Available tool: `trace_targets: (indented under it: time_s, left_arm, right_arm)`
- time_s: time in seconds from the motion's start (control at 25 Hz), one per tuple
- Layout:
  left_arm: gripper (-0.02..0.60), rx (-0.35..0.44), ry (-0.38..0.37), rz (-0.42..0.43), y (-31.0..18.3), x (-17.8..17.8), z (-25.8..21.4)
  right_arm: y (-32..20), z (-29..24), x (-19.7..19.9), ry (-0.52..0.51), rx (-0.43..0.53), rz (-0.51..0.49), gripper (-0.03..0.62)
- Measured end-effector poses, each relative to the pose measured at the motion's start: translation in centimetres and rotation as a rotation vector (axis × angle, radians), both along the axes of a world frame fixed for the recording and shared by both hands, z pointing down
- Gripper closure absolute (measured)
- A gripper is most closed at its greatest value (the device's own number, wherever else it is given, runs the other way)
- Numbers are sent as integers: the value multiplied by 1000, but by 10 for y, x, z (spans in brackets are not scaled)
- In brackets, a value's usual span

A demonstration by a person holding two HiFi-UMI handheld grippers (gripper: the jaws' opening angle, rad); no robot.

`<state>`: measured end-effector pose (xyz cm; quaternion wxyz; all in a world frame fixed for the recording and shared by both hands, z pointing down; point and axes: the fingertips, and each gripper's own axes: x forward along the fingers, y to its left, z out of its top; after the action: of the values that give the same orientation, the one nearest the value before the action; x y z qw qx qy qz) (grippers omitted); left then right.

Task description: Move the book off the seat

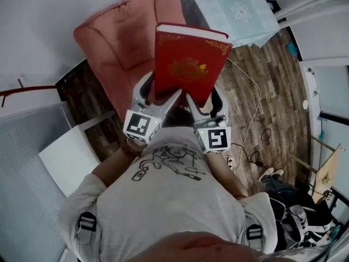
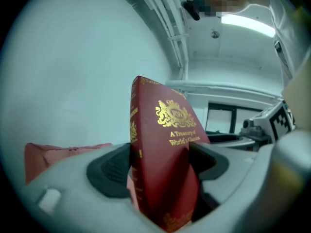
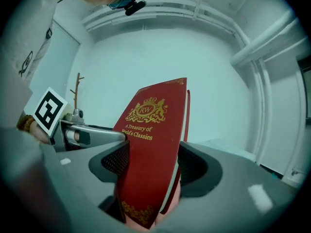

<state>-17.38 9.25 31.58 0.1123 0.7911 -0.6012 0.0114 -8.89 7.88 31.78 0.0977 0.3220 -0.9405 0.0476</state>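
Left gripper (image 1: 158, 99): jaws clamped on the lower edge of the red hardcover book (image 1: 188, 64), one pad on each cover, at the spine corner. Right gripper (image 1: 206, 102): jaws also clamped across the book's thickness on the same lower edge, at the page-side corner. Both pairs of jaws stand fairly wide, since the book is thick. The marker cubes sit side by side, close to the person's chest.

The book is held up in the air, shut, with its long axis running from the grippers away from the person. Its far end is tipped upward. The front cover faces the head camera, with a gold crest and the title "A Treasury of World's Classics". White page edges show along the far end. In the left gripper view the spine is nearest the camera.

The pink cushioned seat (image 1: 122, 42) lies beyond and to the left of the book. The book overlaps the seat's right edge in the head view and appears clear of the cushion. Wood plank floor (image 1: 256, 86) lies right of the seat, and a pale cloth with a flower print (image 1: 234, 10) sits beyond its right side. A white box (image 1: 68, 157) sits nearer the person than the seat, on the left.
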Motion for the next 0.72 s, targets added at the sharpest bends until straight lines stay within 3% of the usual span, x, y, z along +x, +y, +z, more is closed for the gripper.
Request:
trace_targets:
  time_s: [0.32, 0.72]
  left_arm:
    - [216, 4, 5, 313, -57, 161, -7]
    - [215, 5, -15, 512, -102, 324, -7]
  right_arm:
    - [-29, -2, 162, 2, -13, 314, 278]
    - [-59, -2, 320, -37, 2, 511, 278]
